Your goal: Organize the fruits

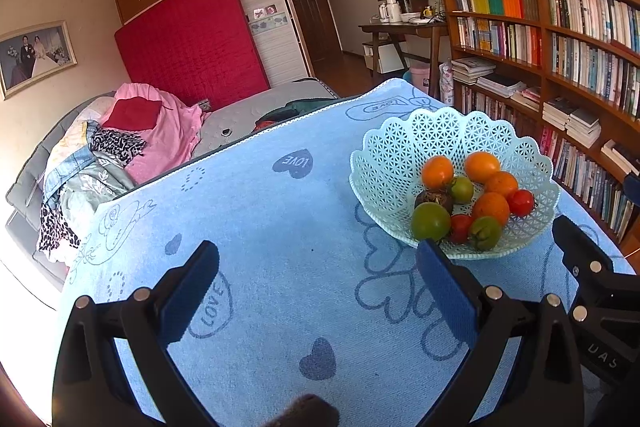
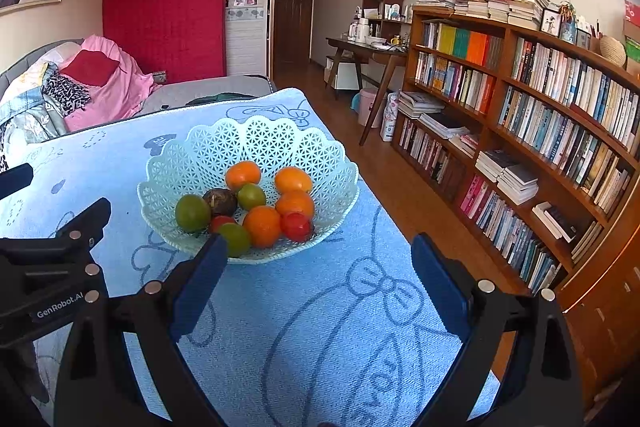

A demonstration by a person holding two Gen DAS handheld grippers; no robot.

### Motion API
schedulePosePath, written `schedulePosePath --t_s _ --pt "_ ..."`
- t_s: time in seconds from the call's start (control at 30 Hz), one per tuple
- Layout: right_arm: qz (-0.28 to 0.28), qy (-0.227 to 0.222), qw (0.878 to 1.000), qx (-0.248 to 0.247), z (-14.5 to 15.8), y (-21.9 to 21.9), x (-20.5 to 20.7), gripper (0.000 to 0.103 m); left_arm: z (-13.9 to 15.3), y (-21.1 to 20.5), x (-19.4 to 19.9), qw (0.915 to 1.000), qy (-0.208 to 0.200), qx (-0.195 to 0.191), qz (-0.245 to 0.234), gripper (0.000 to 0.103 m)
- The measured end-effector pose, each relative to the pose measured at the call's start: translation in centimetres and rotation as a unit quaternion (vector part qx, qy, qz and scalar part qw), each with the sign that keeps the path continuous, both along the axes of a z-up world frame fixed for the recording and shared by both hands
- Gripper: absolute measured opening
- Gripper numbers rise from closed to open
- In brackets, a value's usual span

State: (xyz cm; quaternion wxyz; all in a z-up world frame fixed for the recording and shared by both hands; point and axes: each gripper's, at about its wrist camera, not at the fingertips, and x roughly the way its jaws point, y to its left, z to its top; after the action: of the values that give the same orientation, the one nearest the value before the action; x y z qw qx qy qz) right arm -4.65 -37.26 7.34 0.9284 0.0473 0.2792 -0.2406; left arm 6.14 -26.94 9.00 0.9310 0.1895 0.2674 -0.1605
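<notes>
Ahead of both spread, empty grippers: basket of smooth, round, likely soft-skinned fruits; pinch each gently across its middle.

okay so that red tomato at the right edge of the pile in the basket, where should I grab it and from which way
Grip the red tomato across its round middle, coming from above. It sits on the outside of the pile, close to the basket wall, with an orange fruit touching its left, so a steep approach looks safest. The right gripper, open and nearest, suits it better than the left gripper.
</notes>
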Motion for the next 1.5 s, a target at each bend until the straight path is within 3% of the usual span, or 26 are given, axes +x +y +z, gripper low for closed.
schedulePosePath --t_s 0.67,1.5 --pt "-0.006 0.0 1.0 0.005 -0.4 -0.5 0.0 0.094 -0.1 -1.1 -0.2 0.9997 -0.008 0.02 -0.011 0.098" --pt "-0.014 0.008 1.0 0.016 -0.8 -0.7 -0.4 0.094 -0.1 -0.9 -0.2 0.9999 0.0 0.016 -0.004 0.098"
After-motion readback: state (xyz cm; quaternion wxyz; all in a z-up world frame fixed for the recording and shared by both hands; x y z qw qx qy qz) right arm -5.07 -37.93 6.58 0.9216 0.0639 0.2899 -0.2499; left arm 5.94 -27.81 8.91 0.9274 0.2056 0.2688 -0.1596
